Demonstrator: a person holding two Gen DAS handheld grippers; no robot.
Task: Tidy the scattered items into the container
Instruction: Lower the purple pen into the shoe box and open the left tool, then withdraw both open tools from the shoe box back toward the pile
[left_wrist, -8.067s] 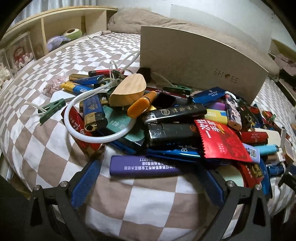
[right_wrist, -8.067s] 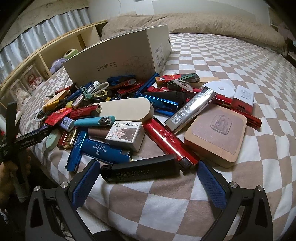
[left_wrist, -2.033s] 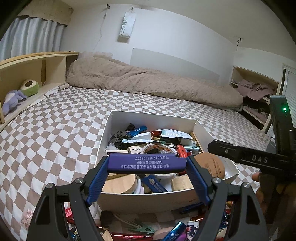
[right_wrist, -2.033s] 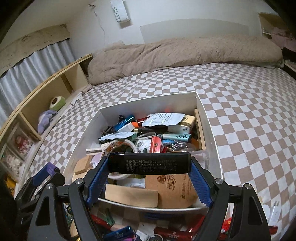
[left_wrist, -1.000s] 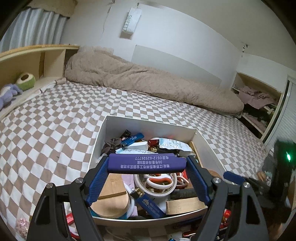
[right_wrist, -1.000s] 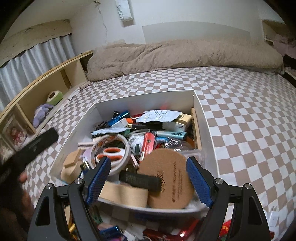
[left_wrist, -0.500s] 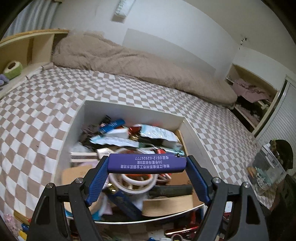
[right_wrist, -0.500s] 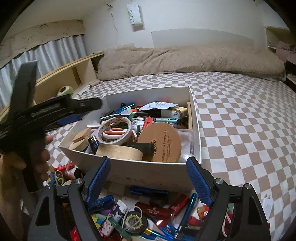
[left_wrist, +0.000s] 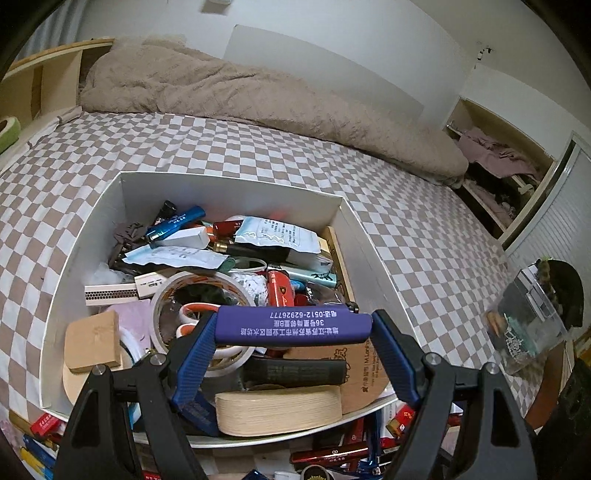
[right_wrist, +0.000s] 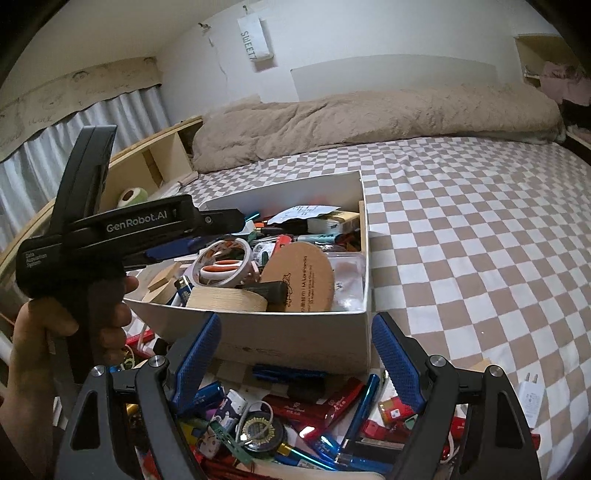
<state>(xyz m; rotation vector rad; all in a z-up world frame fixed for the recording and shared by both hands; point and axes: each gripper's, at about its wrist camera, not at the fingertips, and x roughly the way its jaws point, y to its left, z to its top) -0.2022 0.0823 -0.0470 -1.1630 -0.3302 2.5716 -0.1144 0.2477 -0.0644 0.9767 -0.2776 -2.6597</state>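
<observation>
The white box (left_wrist: 229, 184) on the bed is packed with lighters, a tape roll (left_wrist: 199, 295), packets and a round wooden disc (right_wrist: 299, 277). My left gripper (left_wrist: 293, 334) hovers over its near end, shut on a purple lighter (left_wrist: 295, 325) held crosswise between the blue pads. A black lighter (left_wrist: 295, 371) lies in the box just below. My right gripper (right_wrist: 297, 325) is open and holds nothing, in front of the box's near wall (right_wrist: 258, 332), above loose red lighters (right_wrist: 321, 406) and blue lighters (right_wrist: 354, 413).
A hand (right_wrist: 55, 332) holds the left tool's body (right_wrist: 140, 223) at the left of the right wrist view. A beige duvet (left_wrist: 258, 96) lies beyond the box, wooden shelves (right_wrist: 155, 162) on the left. A white plug (right_wrist: 530, 398) lies on the checked sheet (right_wrist: 480, 258).
The right gripper let the black lighter go into the box and drew back over the scattered pile. The left gripper came forward over the box and tipped down, purple lighter still held.
</observation>
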